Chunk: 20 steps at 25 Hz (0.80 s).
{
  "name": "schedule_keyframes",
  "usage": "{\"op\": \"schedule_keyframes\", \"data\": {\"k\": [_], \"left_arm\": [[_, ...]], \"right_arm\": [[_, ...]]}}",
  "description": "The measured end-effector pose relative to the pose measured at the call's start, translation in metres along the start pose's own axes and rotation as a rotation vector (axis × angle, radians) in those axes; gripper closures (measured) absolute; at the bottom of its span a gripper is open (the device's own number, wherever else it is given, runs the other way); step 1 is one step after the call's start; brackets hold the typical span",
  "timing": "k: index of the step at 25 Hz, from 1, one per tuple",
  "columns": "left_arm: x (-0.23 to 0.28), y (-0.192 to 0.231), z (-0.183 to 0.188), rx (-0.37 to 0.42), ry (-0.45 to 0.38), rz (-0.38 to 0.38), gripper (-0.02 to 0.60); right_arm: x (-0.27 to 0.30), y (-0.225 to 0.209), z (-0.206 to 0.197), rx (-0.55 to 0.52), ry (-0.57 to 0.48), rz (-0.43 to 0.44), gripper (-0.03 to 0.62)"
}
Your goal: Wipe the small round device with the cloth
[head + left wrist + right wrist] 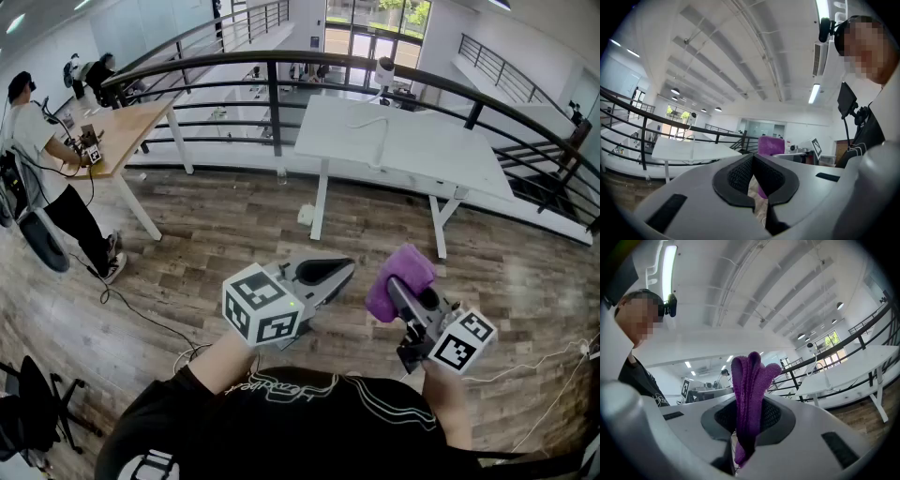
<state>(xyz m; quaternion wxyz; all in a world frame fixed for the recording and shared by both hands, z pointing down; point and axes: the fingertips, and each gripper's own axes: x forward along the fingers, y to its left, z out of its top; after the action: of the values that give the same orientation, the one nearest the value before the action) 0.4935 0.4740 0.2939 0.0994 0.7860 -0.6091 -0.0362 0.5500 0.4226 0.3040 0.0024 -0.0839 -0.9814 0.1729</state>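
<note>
R tongs [749,420] clamp purple cloth [750,376], well clear of table [422,150] edge.

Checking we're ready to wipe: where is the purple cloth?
The purple cloth is clamped in the right gripper, lower right of centre in the head view, beside the empty left gripper and above the wooden floor, short of the white table.

Purple cloth [403,275] in right gripper [397,292], mid-air
</note>
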Motion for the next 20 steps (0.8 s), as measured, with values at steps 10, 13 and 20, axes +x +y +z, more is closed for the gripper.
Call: {"op": "schedule_keyframes", "data": {"k": [10,13,20], "left_arm": [[-0.01,0.007,0.009,-0.006,-0.015,-0.015,0.575],[-0.013,0.007,0.016,-0.001,-0.026,-0.025,0.575],[-0.008,0.013,0.014,-0.007,-0.018,-0.044,0.575]], "right_arm": [[0.012,0.007,0.003,-0.011,-0.001,0.0,0.533],[0.014,0.013,0.008,-0.024,-0.009,-0.004,0.533],[0.014,0.01,0.01,-0.017,-0.027,-0.012,0.533]]}}
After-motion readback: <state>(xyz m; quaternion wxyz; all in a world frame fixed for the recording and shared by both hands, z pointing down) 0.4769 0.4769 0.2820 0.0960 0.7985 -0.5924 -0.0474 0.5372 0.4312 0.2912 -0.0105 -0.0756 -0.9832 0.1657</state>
